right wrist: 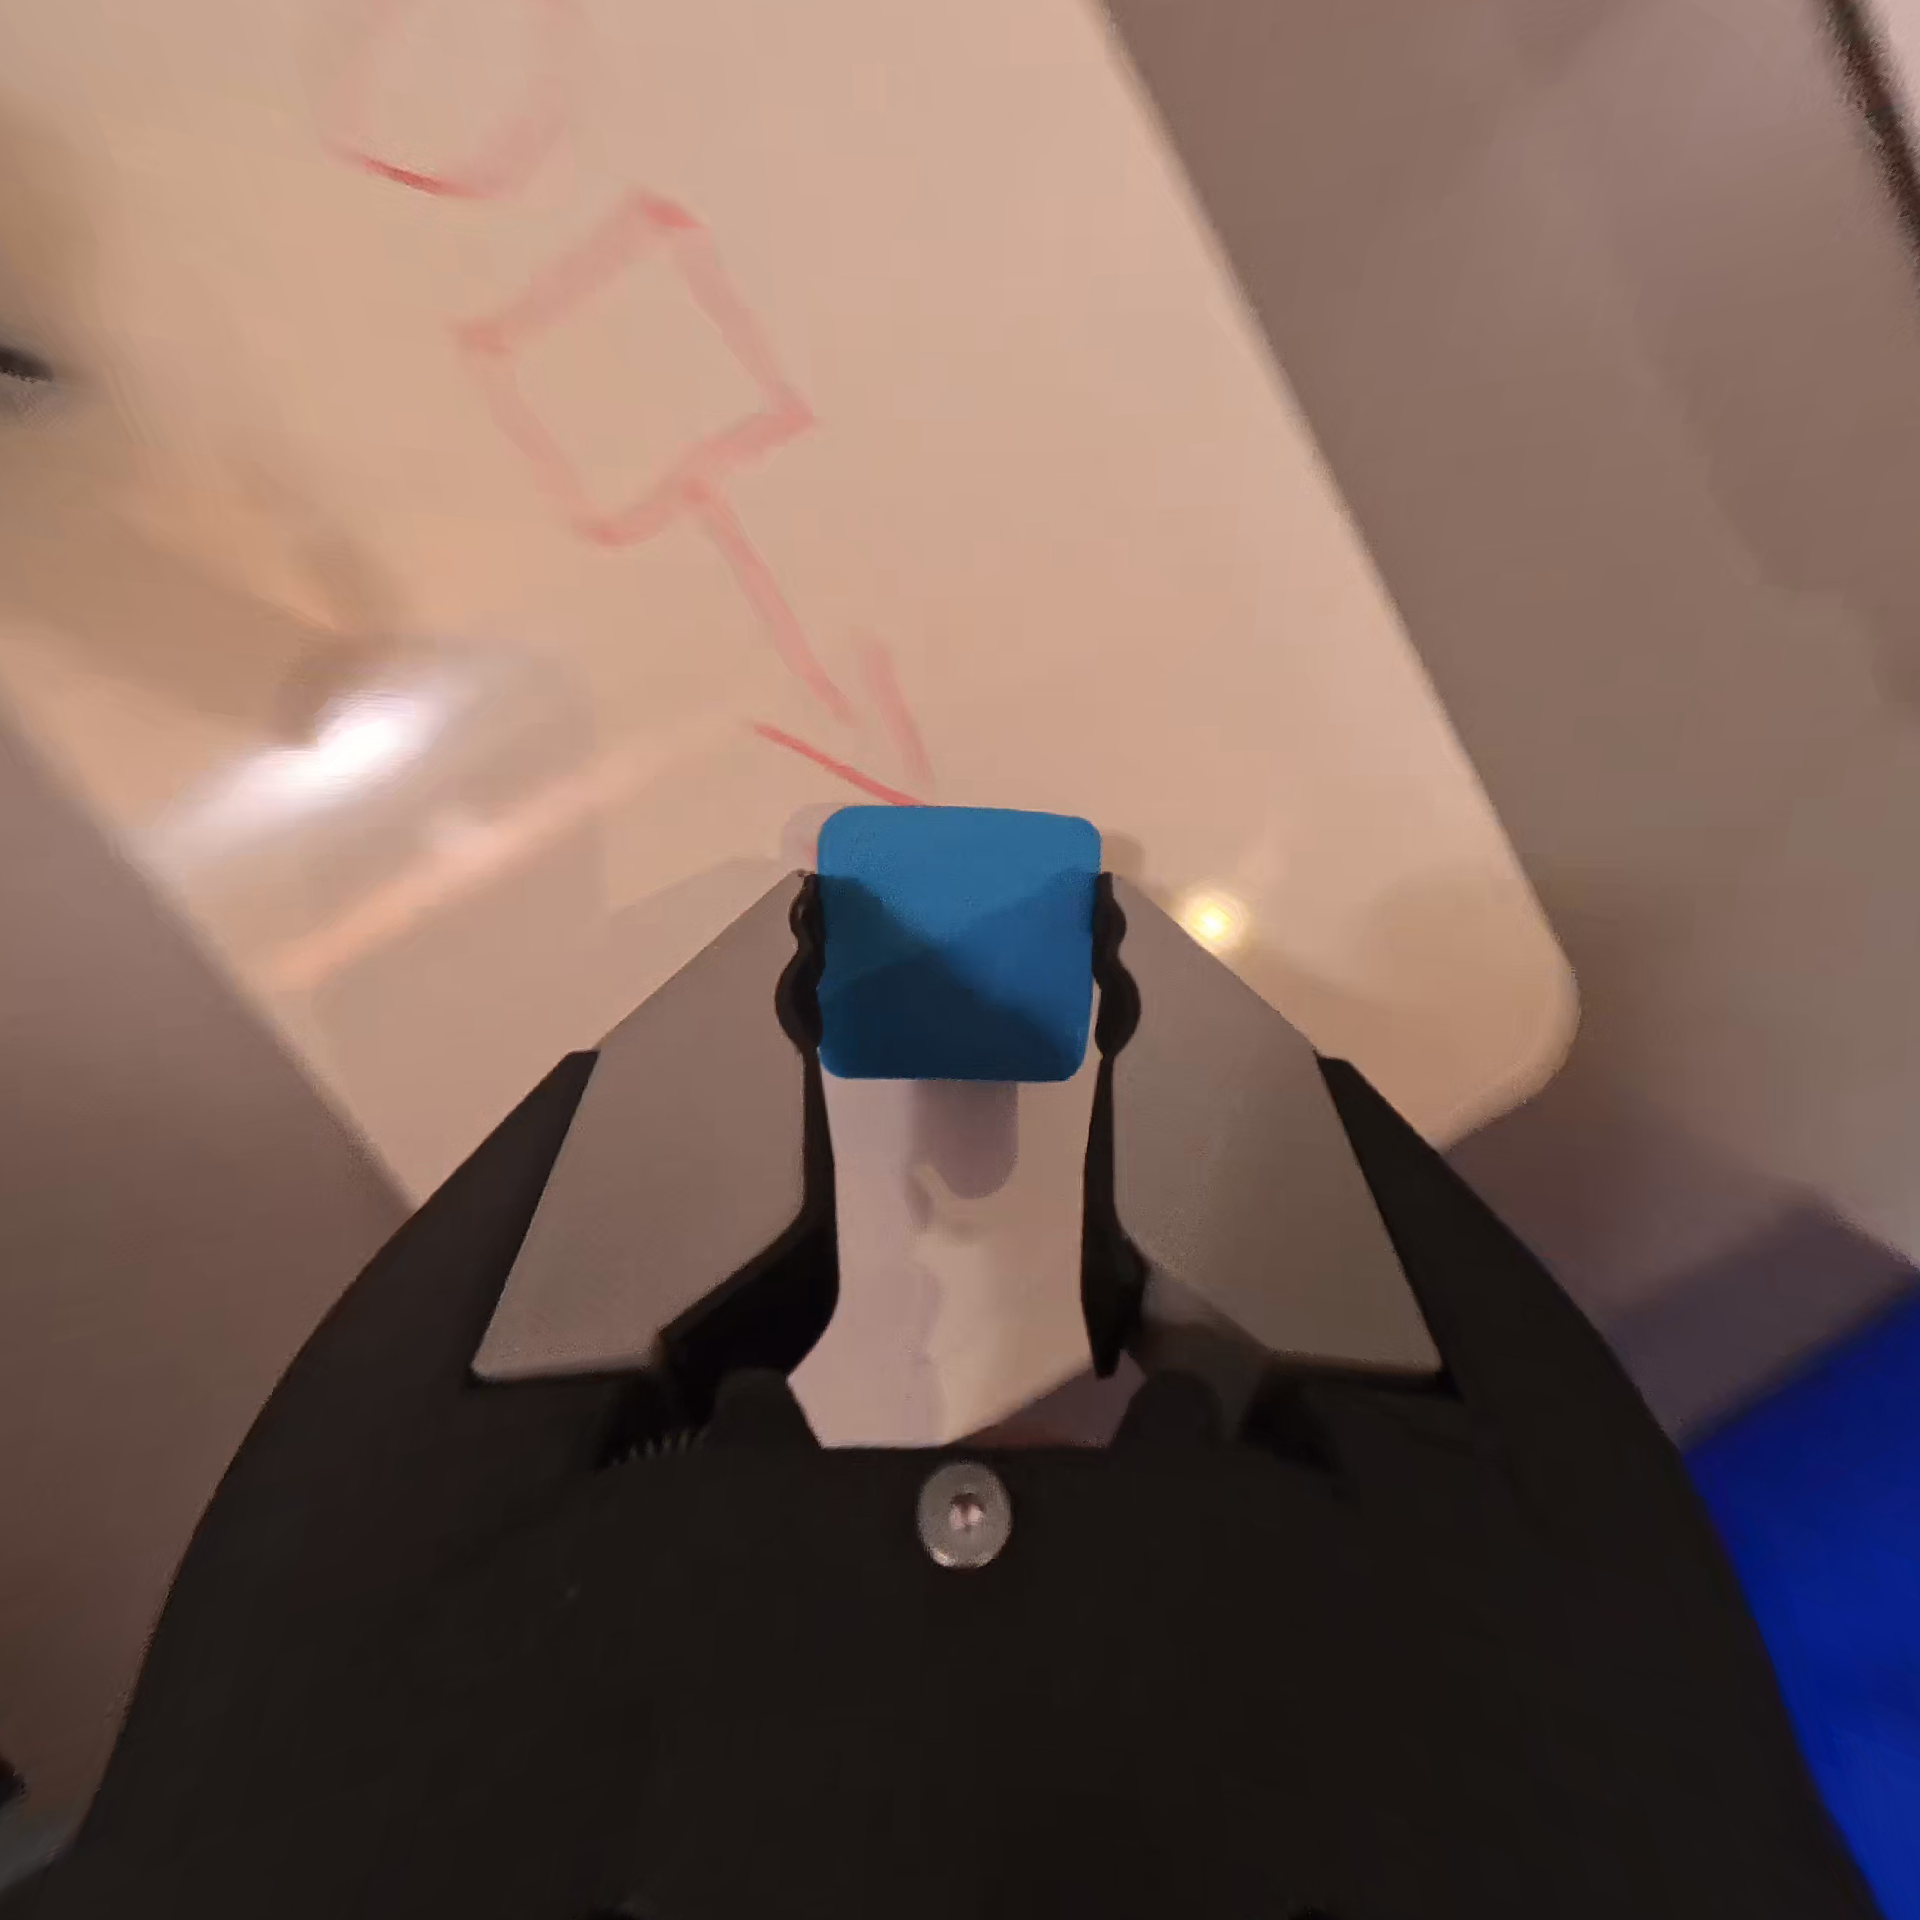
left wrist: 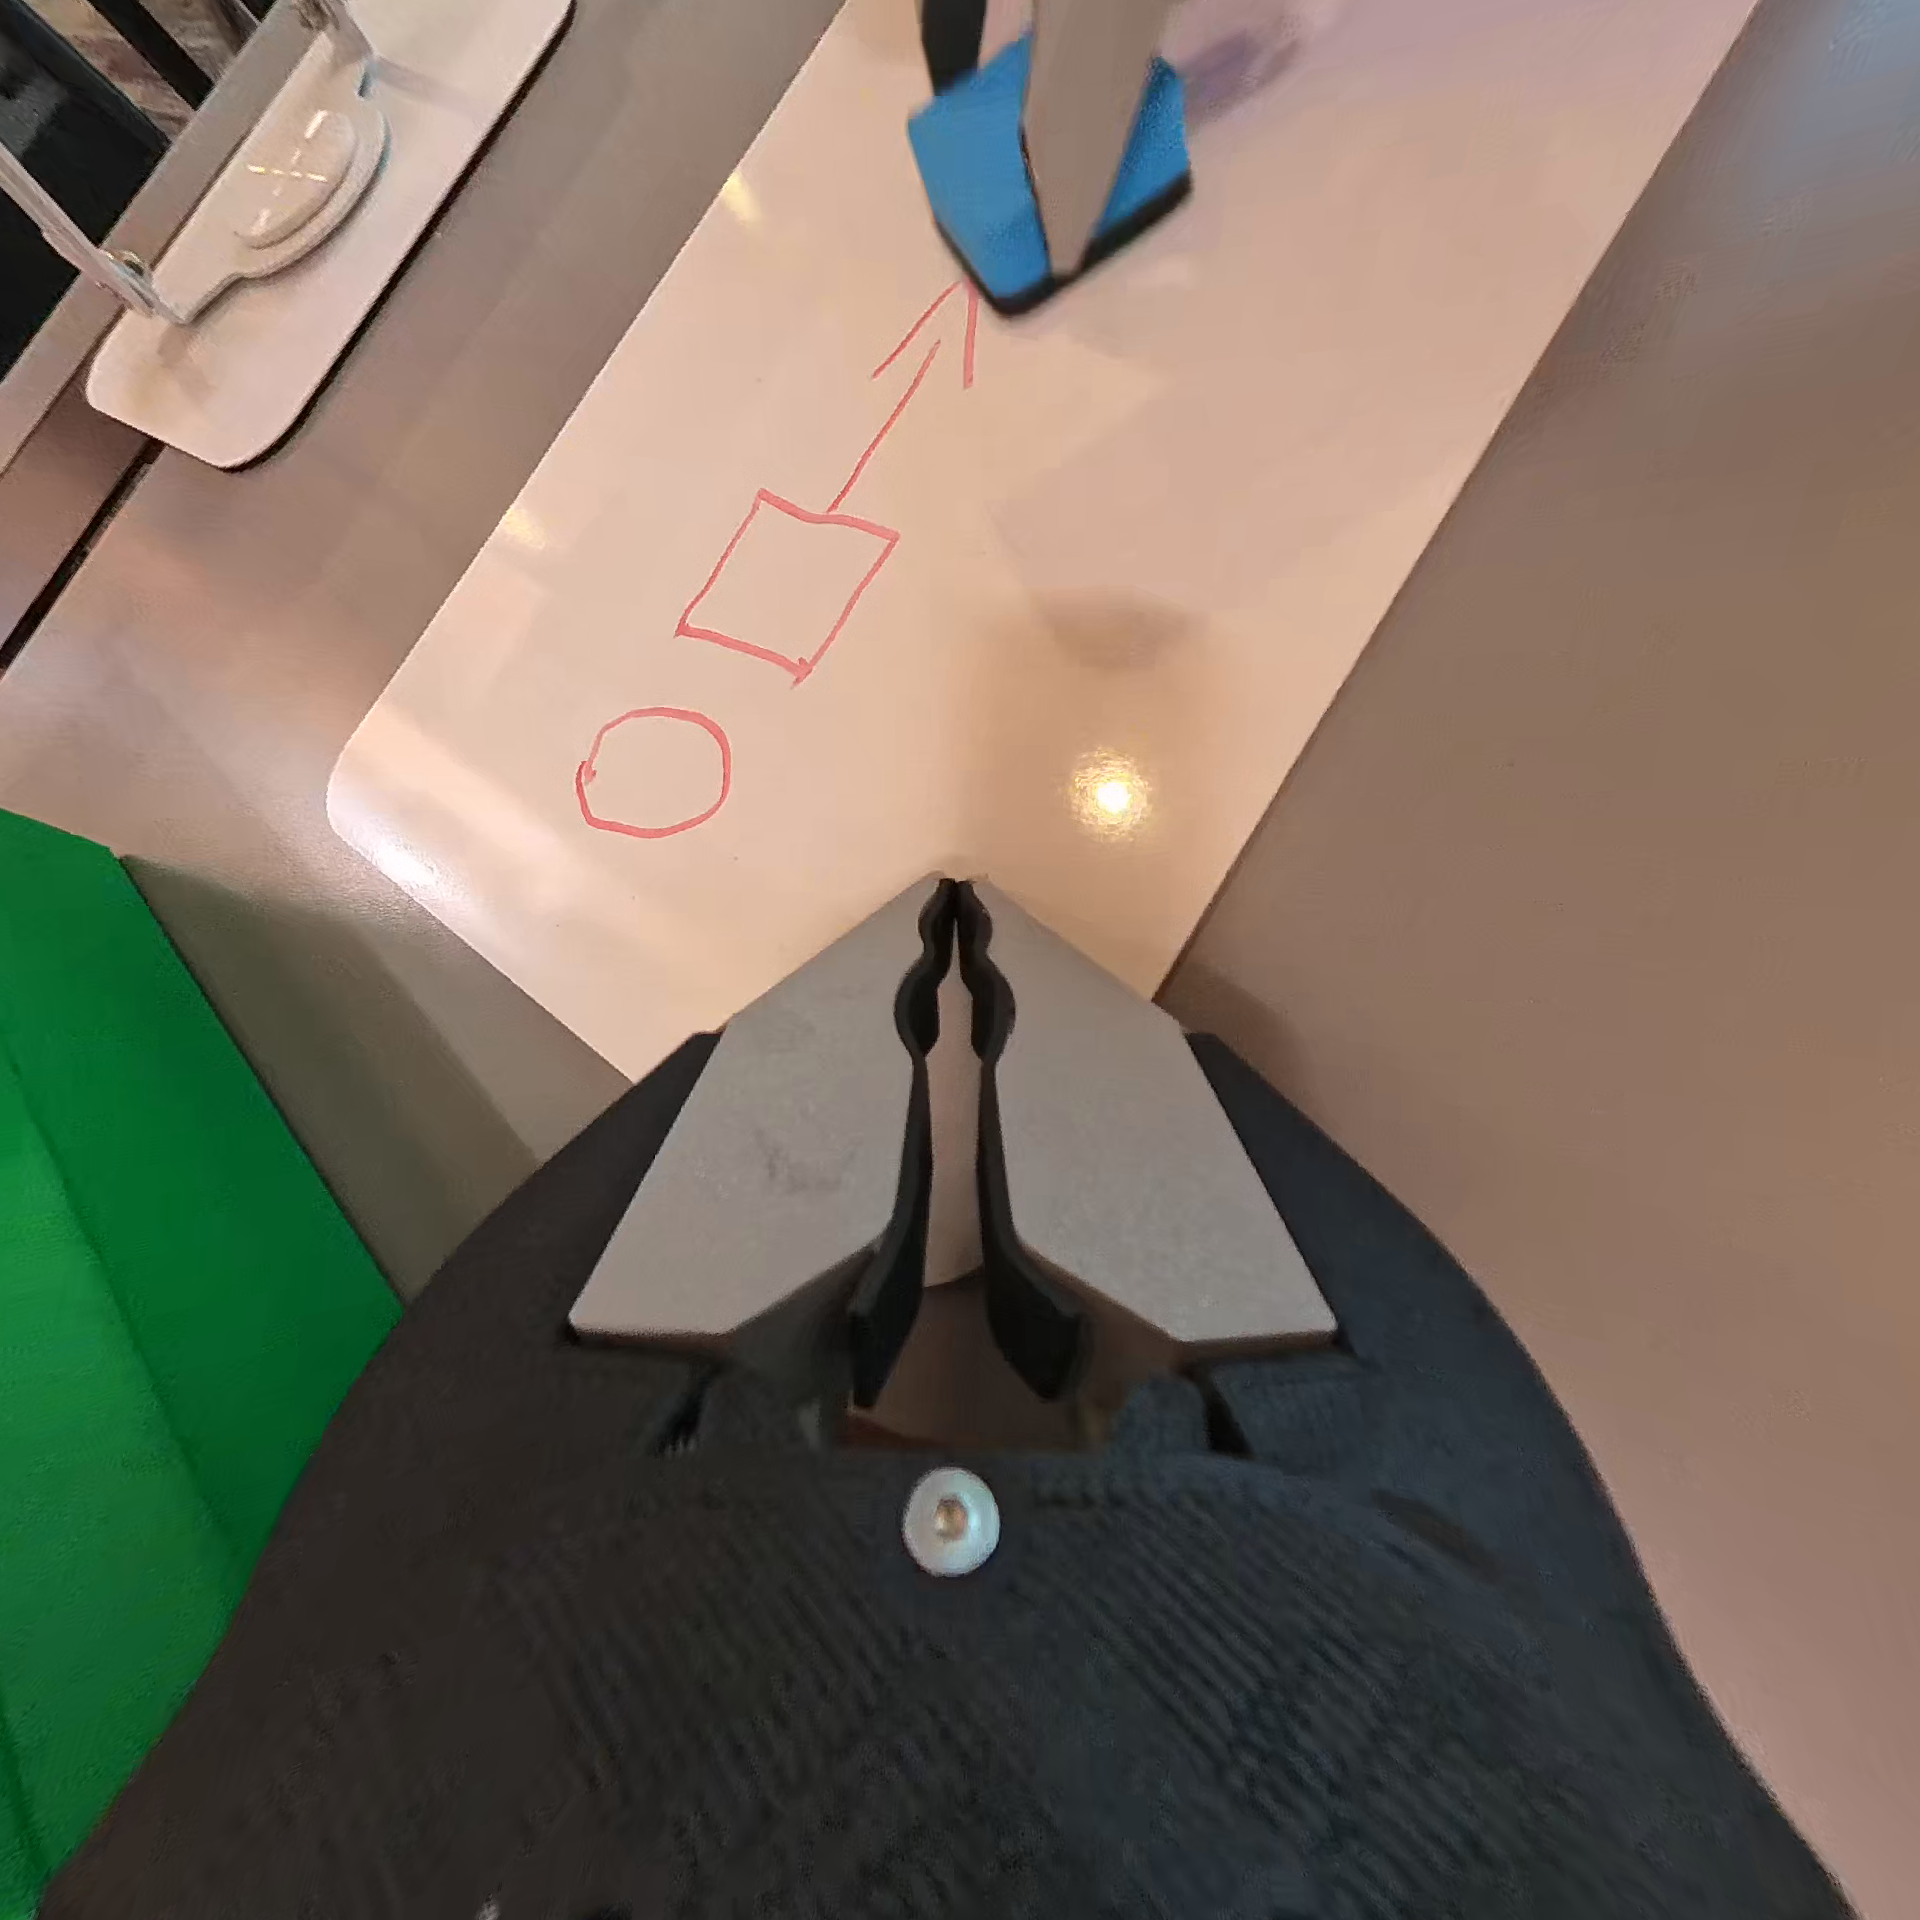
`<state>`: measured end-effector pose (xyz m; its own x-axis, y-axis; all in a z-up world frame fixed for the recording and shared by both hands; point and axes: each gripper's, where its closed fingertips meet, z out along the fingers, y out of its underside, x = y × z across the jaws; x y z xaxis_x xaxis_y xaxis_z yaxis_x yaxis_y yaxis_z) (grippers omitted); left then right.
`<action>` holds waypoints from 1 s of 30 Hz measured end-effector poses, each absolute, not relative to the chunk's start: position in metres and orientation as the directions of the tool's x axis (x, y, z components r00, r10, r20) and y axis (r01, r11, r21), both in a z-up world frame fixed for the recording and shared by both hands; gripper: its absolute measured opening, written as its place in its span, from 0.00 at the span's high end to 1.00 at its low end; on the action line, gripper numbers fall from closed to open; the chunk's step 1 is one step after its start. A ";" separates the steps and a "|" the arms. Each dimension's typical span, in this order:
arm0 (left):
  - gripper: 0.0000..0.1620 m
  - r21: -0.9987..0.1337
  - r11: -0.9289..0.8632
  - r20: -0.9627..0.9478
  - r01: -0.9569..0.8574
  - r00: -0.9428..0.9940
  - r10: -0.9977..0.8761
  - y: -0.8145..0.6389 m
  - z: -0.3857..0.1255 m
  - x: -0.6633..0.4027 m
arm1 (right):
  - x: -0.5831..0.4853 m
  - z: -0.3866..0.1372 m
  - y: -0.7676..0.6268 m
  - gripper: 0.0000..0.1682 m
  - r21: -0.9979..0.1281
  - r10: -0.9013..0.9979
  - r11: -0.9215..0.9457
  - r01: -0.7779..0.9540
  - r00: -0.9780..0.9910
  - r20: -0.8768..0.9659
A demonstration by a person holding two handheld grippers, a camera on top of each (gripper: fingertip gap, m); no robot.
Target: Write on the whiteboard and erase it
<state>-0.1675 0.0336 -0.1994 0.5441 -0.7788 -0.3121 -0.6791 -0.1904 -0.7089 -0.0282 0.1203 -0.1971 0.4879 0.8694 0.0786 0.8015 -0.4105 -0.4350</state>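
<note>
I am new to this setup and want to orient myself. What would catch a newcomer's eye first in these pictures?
First, the red drawings on the whiteboard: a circle near its close corner, a square beyond it, and an arrow leading away. Next, the blue eraser, clamped in the right tongs and standing at the arrow's tip. The left tongs are shut and empty over the board's near edge.
</note>
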 end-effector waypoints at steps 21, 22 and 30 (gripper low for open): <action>1.00 -0.703 -0.178 -0.336 -0.689 0.541 -0.771 0.035 -0.199 -0.168 | -0.004 -0.195 0.129 0.71 -0.315 0.761 -0.541 0.780 0.613 0.211; 1.00 -0.702 -0.177 -0.337 -0.689 0.541 -0.770 0.035 -0.199 -0.167 | 0.016 -0.194 0.140 0.71 -0.270 0.711 -0.571 0.775 0.631 0.309; 1.00 -0.700 -0.171 -0.344 -0.693 0.537 -0.770 0.034 -0.199 -0.167 | -0.050 -0.194 0.107 0.71 -0.479 0.846 -0.488 0.730 0.531 -0.053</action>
<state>-0.1670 0.0344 -0.1993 0.5369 -0.7705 -0.3436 -0.6930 -0.1706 -0.7004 -0.0498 0.1065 -0.1943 0.5307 0.8459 -0.0528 0.7300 -0.4878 -0.4787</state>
